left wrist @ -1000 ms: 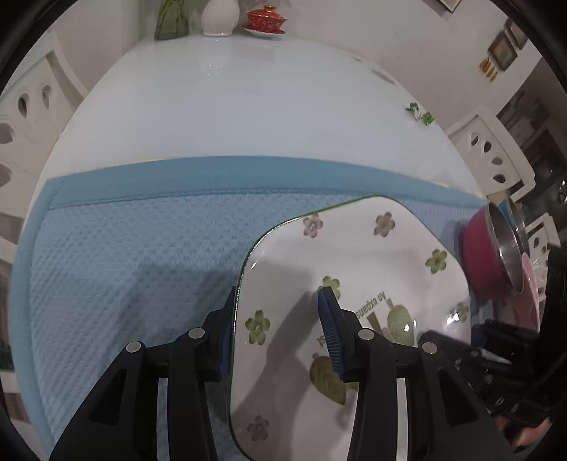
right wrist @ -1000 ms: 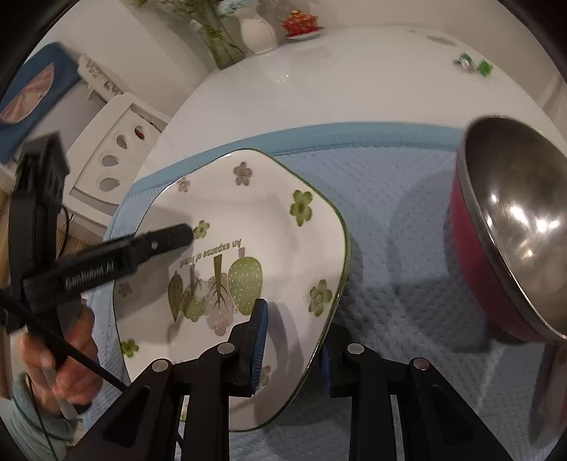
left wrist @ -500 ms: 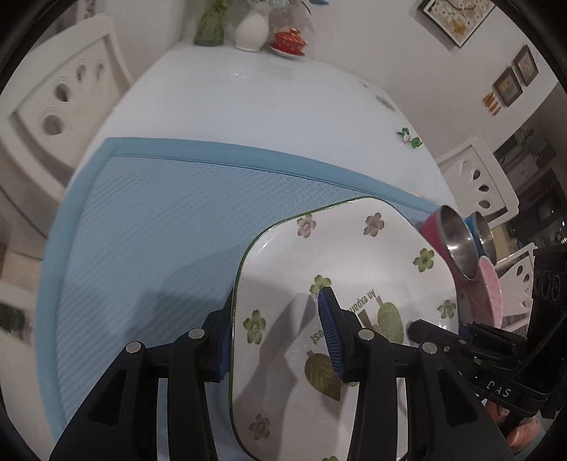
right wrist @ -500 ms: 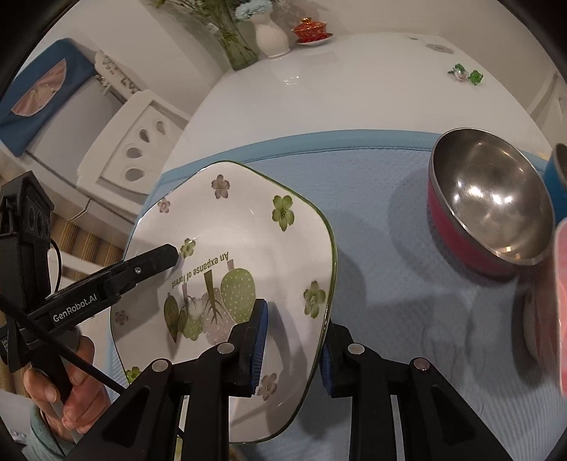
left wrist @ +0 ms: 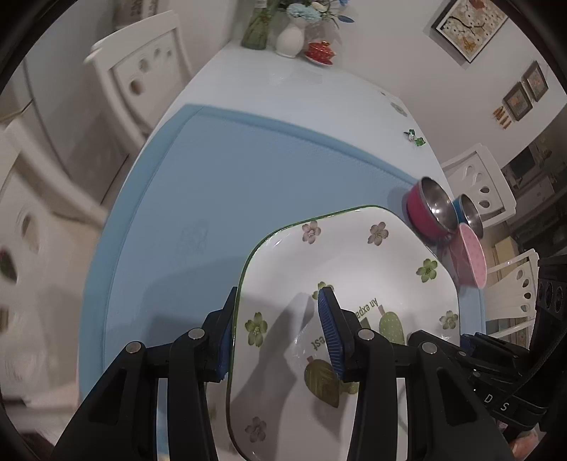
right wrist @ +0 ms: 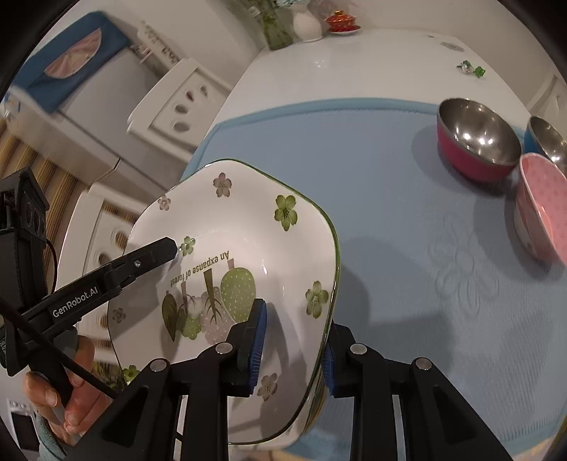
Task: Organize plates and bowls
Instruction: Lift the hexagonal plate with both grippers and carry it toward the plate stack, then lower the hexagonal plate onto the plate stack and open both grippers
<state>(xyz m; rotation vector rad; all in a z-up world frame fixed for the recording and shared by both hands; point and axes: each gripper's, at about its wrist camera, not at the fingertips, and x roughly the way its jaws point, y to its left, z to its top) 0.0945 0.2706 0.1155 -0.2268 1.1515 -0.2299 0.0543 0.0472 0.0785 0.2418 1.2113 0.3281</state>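
1. Nearest the cameras, the left claw (left wrist: pixel 276 337) is clamping the left rim of the plate (left wrist: pixel 354 269), one blue pad under the edge and the other pressing on the inside.
2. At the opposite rim, the right claw (right wrist: pixel 292 342) is gripping the same plate (right wrist: pixel 226 227) in a narrow pinch, one pad on the inner face and one behind the edge.
3. Seen from the right wrist, the left claw's black finger is reaching in from the left over the plate, and a hand (right wrist: pixel 63 400) is wrapping around that tool's handle at the lower left.
4. Between the two claws, the plate, white with a green rim, flowers and a cactus print, is hanging clear above the near edge of the blue mat (right wrist: pixel 407 220), casting a shadow on it.
5. Farther right on the mat, a pink dotted bowl (right wrist: pixel 542 205) is sitting tilted just beside a red bowl (right wrist: pixel 475 142) with a steel inside.
6. Just right of the red one, a blue bowl (right wrist: pixel 545 138) with a steel inside is showing partly at the frame edge.
7. Beyond the mat, the white counter (right wrist: pixel 354 64) is carrying small green trinkets (right wrist: pixel 471 69).
8. At the far end, a white vase (left wrist: pixel 290 39), a green glass vase (left wrist: pixel 255 30) and a red lidded cup (left wrist: pixel 320 51) are standing together.
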